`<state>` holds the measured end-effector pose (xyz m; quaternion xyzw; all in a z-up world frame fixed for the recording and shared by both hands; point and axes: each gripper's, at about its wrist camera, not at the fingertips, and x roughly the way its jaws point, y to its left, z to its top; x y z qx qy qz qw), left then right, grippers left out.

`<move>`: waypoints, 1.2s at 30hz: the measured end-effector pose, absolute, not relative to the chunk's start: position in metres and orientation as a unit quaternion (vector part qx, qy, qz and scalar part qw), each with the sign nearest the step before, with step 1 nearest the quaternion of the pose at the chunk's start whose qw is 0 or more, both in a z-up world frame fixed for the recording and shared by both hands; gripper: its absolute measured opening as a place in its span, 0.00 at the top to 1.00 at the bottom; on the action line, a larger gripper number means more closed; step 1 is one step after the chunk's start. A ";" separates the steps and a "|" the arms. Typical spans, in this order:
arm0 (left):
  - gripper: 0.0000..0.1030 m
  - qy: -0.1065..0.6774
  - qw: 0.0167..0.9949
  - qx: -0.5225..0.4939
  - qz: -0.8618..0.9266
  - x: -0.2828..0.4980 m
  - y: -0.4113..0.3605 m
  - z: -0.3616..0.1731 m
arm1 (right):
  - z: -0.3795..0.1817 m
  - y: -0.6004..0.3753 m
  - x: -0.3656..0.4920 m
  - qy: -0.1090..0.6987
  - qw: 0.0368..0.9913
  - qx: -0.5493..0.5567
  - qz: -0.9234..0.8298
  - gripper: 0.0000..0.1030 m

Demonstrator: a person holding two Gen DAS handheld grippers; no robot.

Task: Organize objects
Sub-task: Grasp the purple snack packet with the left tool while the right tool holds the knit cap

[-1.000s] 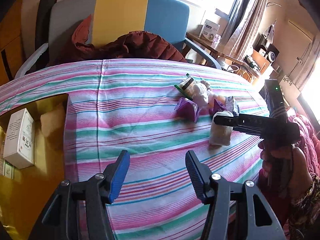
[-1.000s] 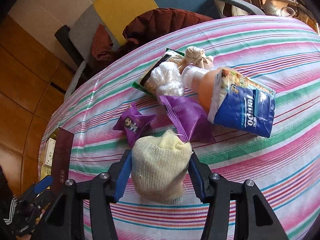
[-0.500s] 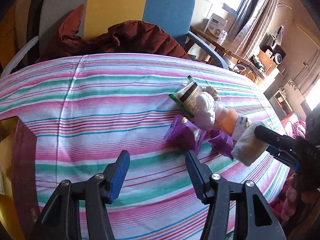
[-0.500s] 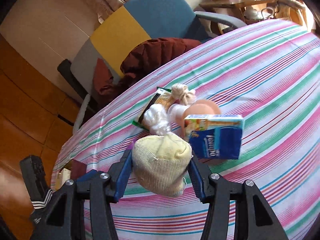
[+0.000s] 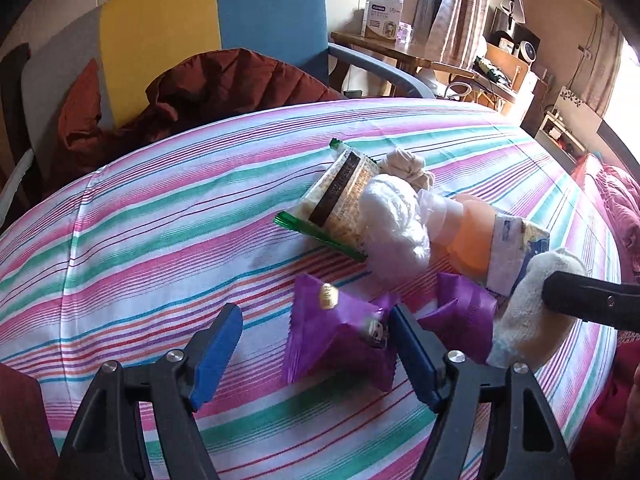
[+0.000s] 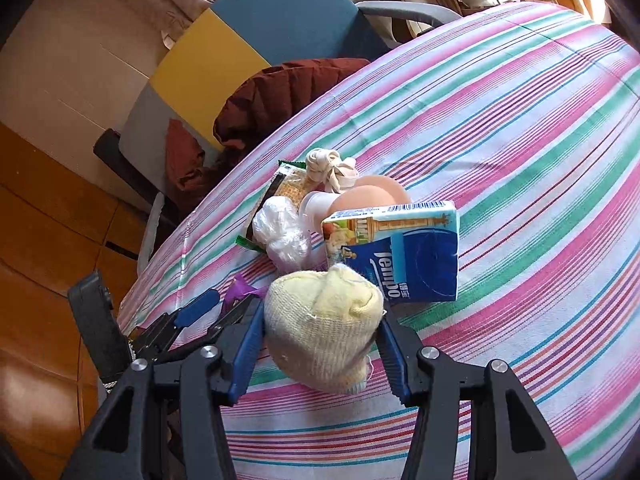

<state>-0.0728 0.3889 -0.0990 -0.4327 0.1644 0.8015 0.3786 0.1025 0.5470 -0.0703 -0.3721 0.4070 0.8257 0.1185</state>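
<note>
Striped tablecloth covers the table; far side, a grey-yellow-blue chair with a maroon jacket. Mid-table heap: blue tissue pack, orange bottle, white plastic ball, snack packet. Right gripper clamps a cream knit sock roll, apparently lifted clear of the cloth. Left gripper jaws opening wide, purple wrapper between them, unpressed.

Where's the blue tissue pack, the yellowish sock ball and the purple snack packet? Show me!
blue tissue pack (image 6: pixel 416 264): right wrist view, on its blue front face.
yellowish sock ball (image 6: pixel 324 324): right wrist view, middle of the knitted bundle.
purple snack packet (image 5: pixel 332 340): left wrist view, centre of the crinkled wrapper.
</note>
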 end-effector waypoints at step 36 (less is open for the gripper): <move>0.63 0.071 0.353 -0.359 0.861 -0.027 0.283 -0.087 | -0.082 0.518 0.081 0.405 0.026 -0.400 0.822 0.47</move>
